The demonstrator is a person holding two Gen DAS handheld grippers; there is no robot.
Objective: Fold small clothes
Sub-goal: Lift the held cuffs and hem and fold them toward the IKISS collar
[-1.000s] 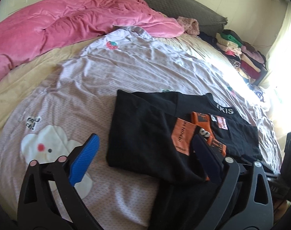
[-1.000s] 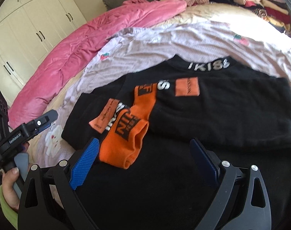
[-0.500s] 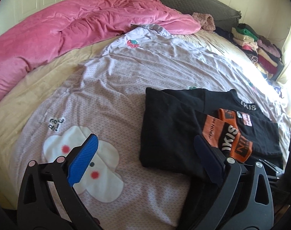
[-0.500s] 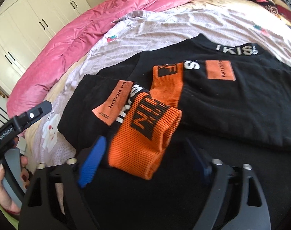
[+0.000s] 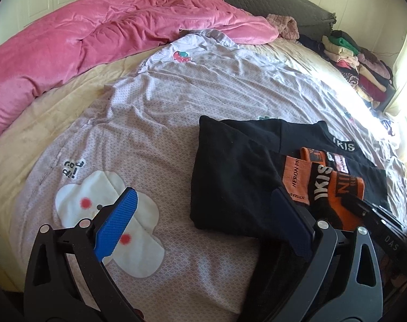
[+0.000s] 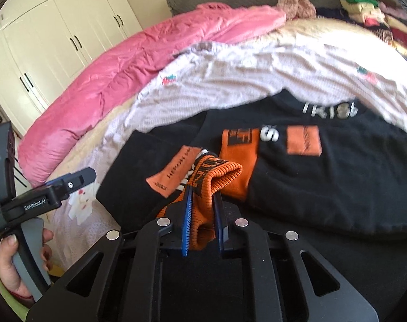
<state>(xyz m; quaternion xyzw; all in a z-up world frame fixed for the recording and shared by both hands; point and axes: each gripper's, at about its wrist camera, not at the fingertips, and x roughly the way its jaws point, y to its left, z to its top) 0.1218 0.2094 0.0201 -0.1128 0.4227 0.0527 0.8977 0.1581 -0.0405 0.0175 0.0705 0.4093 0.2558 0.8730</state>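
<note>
While our right tongs [image 6: 202,209] are closing on the orange ribbed cuff [image 6: 216,177] of the black sweatshirt [image 6: 324,182] on the bed [image 5: 155,123], at six o'clock, a shallow bite may slip. Our left tongs [image 5: 203,222] gape wide, empty, leaving the body free to drag.

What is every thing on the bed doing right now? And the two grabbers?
Right gripper: jaws closing, pinching the orange cuff.
Orange cuff: bunched up between the pads.
Black sweater: lying on the bed, sleeves folded in.
Left gripper: open, holding nothing.
Pink duvet: crumpled in a heap.
Clothes pile: folded, stacked.
</note>
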